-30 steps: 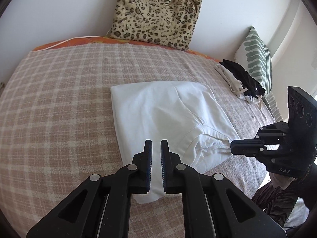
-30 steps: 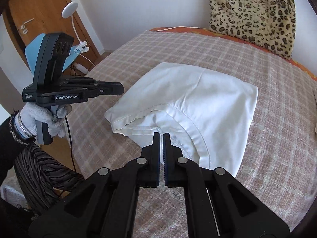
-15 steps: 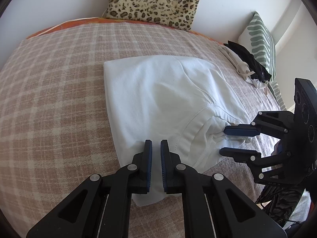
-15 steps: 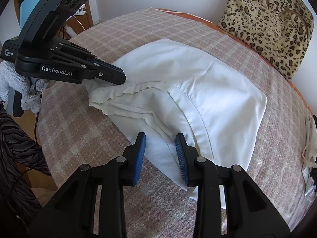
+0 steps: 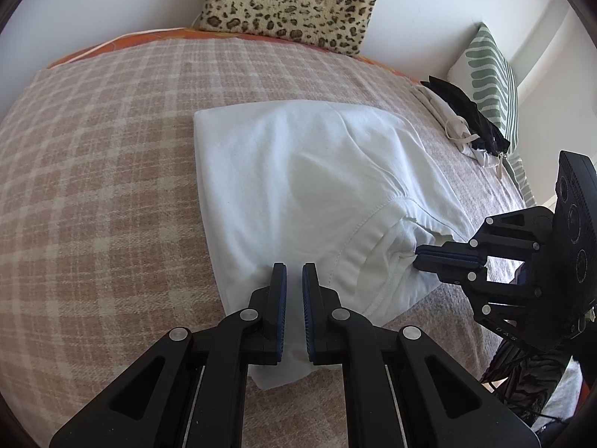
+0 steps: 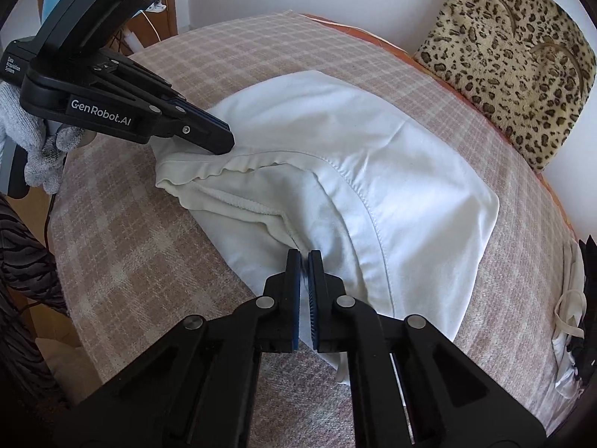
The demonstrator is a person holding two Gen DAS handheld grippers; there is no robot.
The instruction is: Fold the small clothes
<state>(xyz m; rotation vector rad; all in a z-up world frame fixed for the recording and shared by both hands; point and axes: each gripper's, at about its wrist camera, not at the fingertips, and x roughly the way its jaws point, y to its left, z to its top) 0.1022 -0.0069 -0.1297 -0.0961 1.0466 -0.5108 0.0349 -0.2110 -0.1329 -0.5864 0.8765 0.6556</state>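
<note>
A white garment (image 5: 298,171) lies folded on the plaid bedspread (image 5: 93,149), its seamed hem and wavy edge toward me. My right gripper (image 6: 304,255) is shut on a bunched fold of the white garment (image 6: 391,156) near the hem seam; white cloth shows between its pads. The left wrist view shows that right gripper (image 5: 419,257) pinching the cloth from the right. My left gripper (image 5: 294,268) is shut with only a narrow slit between its pads. In the right wrist view the left gripper (image 6: 224,145) rests its tips on the garment's wavy corner, and nothing is pinched in it.
A leopard-print bag (image 5: 294,0) leans on the far wall. A green-patterned cushion (image 5: 492,86) and a pile of black and white clothes (image 5: 466,123) lie at the bed's right end. A gloved hand (image 6: 33,138) holds the left gripper beyond the bed's near edge.
The right gripper opened over the garment's hem, then shut on a fold of it. Both grippers came down closer to the cloth, and the left one's tips now touch the corner.
</note>
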